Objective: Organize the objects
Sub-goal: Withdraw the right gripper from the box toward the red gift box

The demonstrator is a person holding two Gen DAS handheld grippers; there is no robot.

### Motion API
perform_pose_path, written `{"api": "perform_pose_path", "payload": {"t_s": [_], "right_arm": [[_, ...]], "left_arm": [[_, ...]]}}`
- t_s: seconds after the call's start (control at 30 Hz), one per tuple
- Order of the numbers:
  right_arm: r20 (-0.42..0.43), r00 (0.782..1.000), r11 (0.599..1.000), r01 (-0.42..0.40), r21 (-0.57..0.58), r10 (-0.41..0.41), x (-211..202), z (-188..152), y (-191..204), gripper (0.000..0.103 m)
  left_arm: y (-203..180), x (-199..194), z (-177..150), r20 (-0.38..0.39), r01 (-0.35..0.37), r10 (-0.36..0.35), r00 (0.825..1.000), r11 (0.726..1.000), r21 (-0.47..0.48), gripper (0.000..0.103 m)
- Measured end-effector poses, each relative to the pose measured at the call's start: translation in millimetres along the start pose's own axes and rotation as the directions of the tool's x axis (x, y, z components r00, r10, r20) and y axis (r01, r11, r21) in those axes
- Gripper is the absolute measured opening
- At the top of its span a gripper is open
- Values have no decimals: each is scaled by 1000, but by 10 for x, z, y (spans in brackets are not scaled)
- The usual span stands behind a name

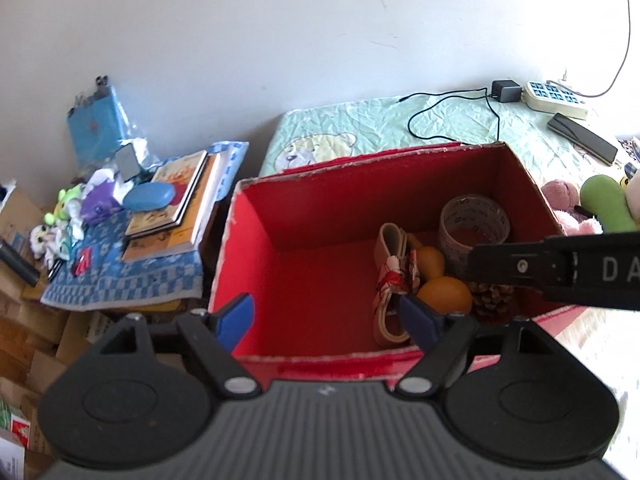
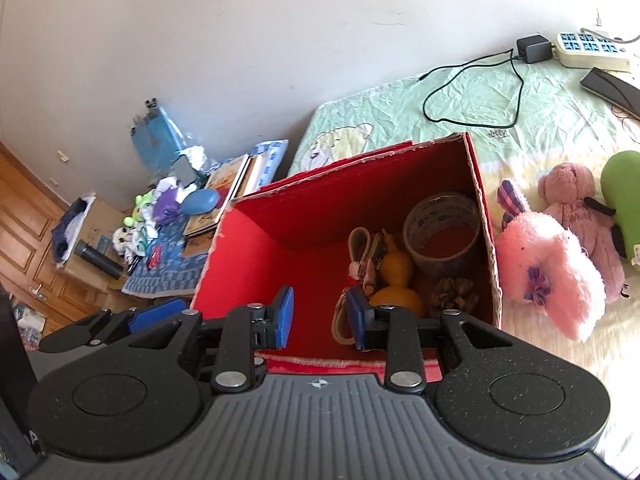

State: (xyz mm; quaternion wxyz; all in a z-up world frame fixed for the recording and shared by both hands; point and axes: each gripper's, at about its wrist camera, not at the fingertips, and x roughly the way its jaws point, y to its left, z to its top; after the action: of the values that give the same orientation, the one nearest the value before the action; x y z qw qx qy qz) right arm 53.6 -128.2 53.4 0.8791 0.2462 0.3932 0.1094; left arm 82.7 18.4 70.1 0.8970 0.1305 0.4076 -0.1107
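A red cardboard box stands open on the bed. Inside it lie a tape roll, an orange gourd, a pine cone and a folded strap with red-and-white cloth. My left gripper is open and empty over the box's near edge. My right gripper is open and empty, also above the near edge. The right gripper's arm crosses the left wrist view at the right.
Plush toys lie right of the box: a pink one, a brownish-pink bear and a green one. A power strip, charger with cable and dark case lie on the bed. A cluttered side table with books stands at left.
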Motion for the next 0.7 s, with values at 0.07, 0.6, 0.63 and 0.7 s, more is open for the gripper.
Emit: {"api": "perform_pose_path", "payload": {"t_s": [0.07,0.6,0.63,0.7], "right_arm": [[-4,1000,1000,-14,-10,14,-34,-43,18,32],[-77,994,996,-82,-47,78,-166,-422,56,35],[-83,994,996,-80,-42,76,-159,-452,44,35],[-100,992,997,-75,-28,71,-138,-513,6,35]], "left_arm": [[1,-50,-47,-1,-10,10,1000,1000,-13,82],[-45,-206,-478,-54,-75,72,996,995,-61,84],[-49,-203,-506,-60,-74,71,996,995,-62,84],[-58,-183,-559,-74,-75,70,995,995,-62,85]]}}
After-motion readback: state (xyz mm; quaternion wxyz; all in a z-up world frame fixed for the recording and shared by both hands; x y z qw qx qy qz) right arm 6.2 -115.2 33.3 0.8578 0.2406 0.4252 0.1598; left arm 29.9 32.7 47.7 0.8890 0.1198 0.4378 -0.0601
